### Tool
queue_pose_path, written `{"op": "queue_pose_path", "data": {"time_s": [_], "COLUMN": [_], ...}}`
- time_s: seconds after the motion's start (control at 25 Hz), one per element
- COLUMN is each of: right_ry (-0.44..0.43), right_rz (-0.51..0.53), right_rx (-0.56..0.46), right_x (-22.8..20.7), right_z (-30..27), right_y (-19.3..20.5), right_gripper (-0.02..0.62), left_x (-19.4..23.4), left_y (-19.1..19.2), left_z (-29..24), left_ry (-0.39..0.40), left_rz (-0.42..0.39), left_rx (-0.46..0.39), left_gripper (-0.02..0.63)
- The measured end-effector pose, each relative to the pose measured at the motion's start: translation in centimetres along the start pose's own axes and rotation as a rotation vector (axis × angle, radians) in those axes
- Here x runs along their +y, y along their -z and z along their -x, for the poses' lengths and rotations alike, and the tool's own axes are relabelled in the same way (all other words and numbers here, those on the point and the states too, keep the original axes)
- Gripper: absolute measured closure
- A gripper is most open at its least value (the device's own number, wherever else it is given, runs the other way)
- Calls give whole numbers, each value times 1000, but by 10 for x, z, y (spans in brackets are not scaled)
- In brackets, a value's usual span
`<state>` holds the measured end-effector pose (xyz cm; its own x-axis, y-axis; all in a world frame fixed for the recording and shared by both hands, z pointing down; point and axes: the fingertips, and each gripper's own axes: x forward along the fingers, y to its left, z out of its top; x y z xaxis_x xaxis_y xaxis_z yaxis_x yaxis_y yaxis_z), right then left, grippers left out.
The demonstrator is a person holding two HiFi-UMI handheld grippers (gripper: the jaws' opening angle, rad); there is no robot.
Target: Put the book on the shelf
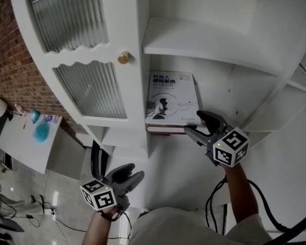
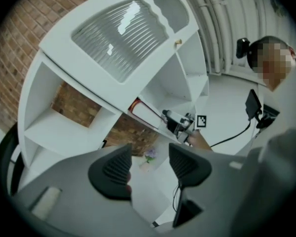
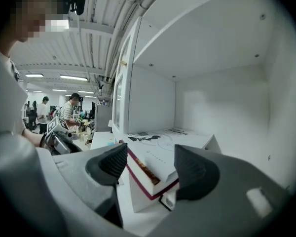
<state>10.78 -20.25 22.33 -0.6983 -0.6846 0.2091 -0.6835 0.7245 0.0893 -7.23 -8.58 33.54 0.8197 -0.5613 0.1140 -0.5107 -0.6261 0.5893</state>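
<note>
the white cabinet [image 1: 137,29] is the big fixed thing here, and its upright just left of the right gripper [image 1: 192,122] is what a careless pull backward would knock against. the shelf [image 1: 208,93] ahead of that gripper already carries the book [image 1: 171,98]. it lies flat, cover up, on a white slab [image 3: 140,198] that is probably another book, and its near edge sits close to the shelf's front lip. the job looks all but done, so the main danger is undoing it. the right gripper's jaws stand apart and straddle the book's near right corner, with the pads close on both sides but not visibly pressing, so it reads as released. if that gripper backs out at a slant rather than straight along its own line, one pad could catch the corner. that would drag the book forward off the pile, or skew it so it overhangs and tips out. the left gripper [image 1: 130,175] hangs low and well behind the right one, jaws apart with nothing between them, so the worst it could likely do is bump the cabinet's lower front. smallest of all, the cable [image 1: 265,204] trailing behind the right gripper could snag and jerk it sideways.
</note>
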Motion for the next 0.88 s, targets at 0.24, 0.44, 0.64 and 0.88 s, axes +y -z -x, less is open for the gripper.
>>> {"op": "queue_pose_path", "data": {"time_s": [0.24, 0.44, 0.64, 0.88], "right_ry": [54, 78, 126, 190], "right_rz": [-52, -192, -291, -334], "right_rx": [-41, -58, -52, -10], "right_x": [57, 100, 129, 151], "right_z": [49, 59, 69, 96], "right_y": [19, 59, 91, 118], "right_gripper": [396, 563, 592, 592], "left_x": [10, 10, 21, 14], "left_y": [10, 20, 40, 62], "left_z": [25, 26, 24, 25], "left_ry": [-92, -90, -111, -97], "left_rz": [-41, -73, -136, -129], "left_rx": [-9, 24, 68, 74], "left_gripper": [449, 502, 562, 598]}}
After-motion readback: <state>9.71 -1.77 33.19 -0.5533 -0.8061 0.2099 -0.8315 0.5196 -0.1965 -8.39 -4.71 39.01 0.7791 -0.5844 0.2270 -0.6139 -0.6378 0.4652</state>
